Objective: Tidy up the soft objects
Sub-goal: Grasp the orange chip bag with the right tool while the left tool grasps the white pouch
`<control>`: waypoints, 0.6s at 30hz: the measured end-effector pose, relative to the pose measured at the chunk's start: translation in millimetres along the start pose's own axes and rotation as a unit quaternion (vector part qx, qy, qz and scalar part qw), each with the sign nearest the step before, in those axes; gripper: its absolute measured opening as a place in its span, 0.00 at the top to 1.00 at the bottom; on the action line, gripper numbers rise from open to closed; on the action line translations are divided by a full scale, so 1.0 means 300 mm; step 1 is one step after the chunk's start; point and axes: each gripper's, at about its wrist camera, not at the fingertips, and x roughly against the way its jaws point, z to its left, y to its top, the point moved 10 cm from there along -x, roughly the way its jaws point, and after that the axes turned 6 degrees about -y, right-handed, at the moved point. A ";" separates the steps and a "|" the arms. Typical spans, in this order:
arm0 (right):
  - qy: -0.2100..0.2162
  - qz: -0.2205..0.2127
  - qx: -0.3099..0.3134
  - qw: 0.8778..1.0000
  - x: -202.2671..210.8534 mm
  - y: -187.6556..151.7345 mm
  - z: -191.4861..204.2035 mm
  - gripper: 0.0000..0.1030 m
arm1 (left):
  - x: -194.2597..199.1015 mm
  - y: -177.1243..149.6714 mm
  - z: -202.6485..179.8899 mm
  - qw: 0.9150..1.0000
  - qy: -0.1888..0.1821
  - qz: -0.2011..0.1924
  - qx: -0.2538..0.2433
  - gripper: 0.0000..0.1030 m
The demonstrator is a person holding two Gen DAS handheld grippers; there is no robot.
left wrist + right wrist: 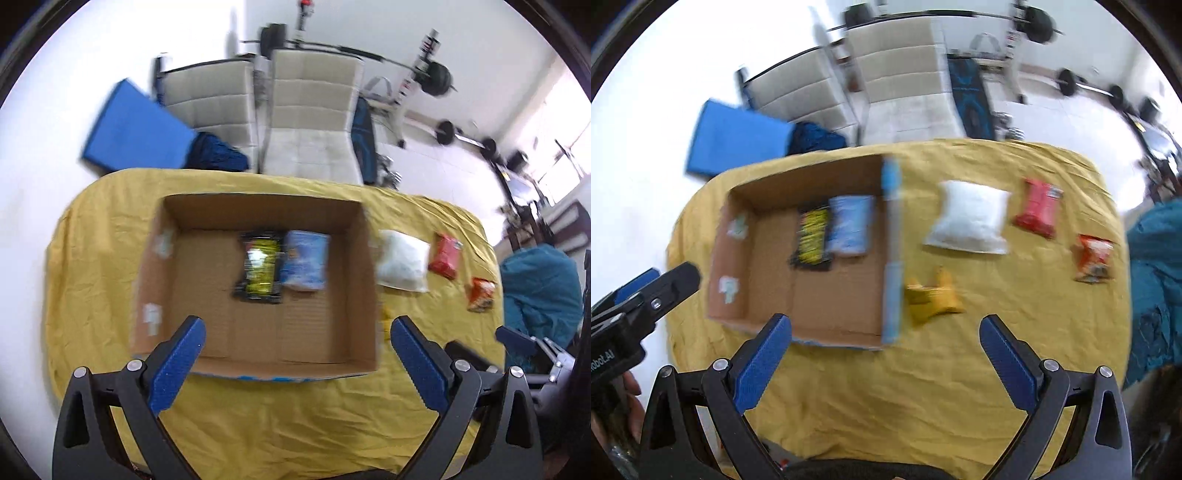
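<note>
I see a mustard-yellow cloth [923,387] over the surface and a brown cardboard box [170,280]. In the box lie a black packet with yellow print [260,271] and a light blue packet [306,260]. Outside lie a white pouch [969,223], a red packet [1038,212], an orange packet [1094,258] and a yellow packet [932,299]. My fingers [762,363] carry blue pads.

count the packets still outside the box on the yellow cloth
4, all right of the cardboard box: white packet nearest the box, red packet beyond it, orange packet farthest right, yellow packet close to the box wall. None seem hidden.
</note>
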 end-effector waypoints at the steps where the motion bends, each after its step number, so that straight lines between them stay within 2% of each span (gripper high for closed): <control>1: -0.008 0.000 -0.014 1.000 0.000 0.013 -0.078 0.00 | -0.037 0.015 -0.072 1.000 -0.010 0.011 -0.012 0.00; 2: -0.016 -0.001 -0.024 1.000 -0.001 0.022 -0.136 0.00 | -0.064 0.024 -0.119 0.999 -0.016 0.018 -0.021 0.00; 5: -0.065 0.005 -0.065 0.996 -0.028 0.056 -0.421 0.00 | -0.180 0.071 -0.301 0.997 -0.039 0.049 -0.054 0.00; 9: -0.088 0.030 -0.112 0.989 -0.101 0.081 -0.712 0.00 | -0.384 0.149 -0.490 0.990 -0.045 0.100 -0.087 0.00; 13: -0.085 0.060 -0.149 0.983 -0.218 0.102 -0.937 0.00 | -0.620 0.205 -0.573 0.982 -0.018 0.157 -0.107 0.00; 18: -0.075 0.097 -0.162 0.979 -0.390 0.117 -1.075 0.00 | -0.867 0.188 -0.572 0.970 -0.001 0.225 -0.093 0.00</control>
